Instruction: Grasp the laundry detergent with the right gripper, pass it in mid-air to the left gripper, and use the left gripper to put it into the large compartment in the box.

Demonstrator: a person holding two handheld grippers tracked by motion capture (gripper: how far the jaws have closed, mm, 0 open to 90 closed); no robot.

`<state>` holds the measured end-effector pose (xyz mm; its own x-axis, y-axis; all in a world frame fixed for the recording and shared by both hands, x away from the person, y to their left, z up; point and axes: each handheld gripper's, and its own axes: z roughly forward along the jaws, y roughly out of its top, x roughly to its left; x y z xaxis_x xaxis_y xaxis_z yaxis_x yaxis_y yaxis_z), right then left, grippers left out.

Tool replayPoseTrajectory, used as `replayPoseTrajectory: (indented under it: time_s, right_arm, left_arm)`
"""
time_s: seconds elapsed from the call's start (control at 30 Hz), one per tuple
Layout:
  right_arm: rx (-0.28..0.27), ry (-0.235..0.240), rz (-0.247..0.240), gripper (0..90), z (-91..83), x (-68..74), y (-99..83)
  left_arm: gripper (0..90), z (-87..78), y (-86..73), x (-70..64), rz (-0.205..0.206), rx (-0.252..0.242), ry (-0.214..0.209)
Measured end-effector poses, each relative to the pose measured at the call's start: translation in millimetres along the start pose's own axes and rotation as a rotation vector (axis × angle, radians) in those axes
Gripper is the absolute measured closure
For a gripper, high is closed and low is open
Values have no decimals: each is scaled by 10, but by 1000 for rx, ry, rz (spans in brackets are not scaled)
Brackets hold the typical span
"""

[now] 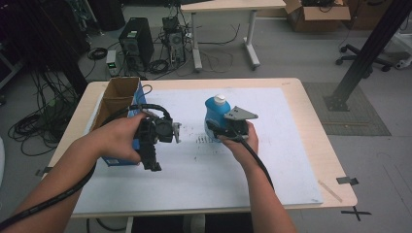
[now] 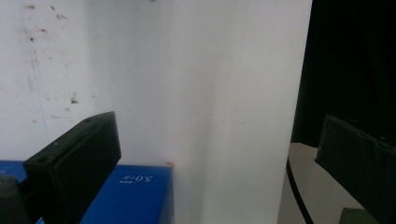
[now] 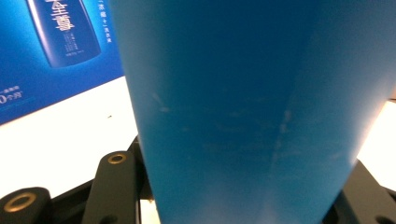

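The counter carries a white mat over most of its top, which gives the work a plain surface. At its left edge lies an open carton, blue on the outside and brown cardboard within, its mouth turned toward the far side; it looks set there as the place a bottle comes from or goes to.

Near the middle of the mat stands the blue bottle with a white cap, upright. The right hand-held gripper has its 2 jaws around the bottle's lower body, 1 on each side as the right gripper view shows, with the blue wall pressed close between them. A low grip like this should keep the bottle from tipping when lifted.

The left hand-held gripper is held above the mat just beside the carton, pointing toward the bottle. Its jaws stand wide apart with nothing between them, and the left gripper view looks down on bare mat and the carton's blue corner. It seems to wait, ready to steady the carton or take the bottle.
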<state>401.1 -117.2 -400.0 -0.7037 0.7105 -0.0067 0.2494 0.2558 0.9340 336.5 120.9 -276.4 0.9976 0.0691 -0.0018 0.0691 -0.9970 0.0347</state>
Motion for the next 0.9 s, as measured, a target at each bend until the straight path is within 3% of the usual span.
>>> replayPoseTrajectory:
  time_s: [0.2,0.6,0.9]
  right_arm:
    - [3,40,-33,461,-151,-23,129]
    - [57,223,-135,461,-538,-117,366]
    - [77,287,-185,460,-748,-198,501]
  left_arm:
    - [2,-44,38,1,5,1,9]
    - [2,-197,84,6,2,6,32]
    - [2,-324,124,21,-14,1,52]
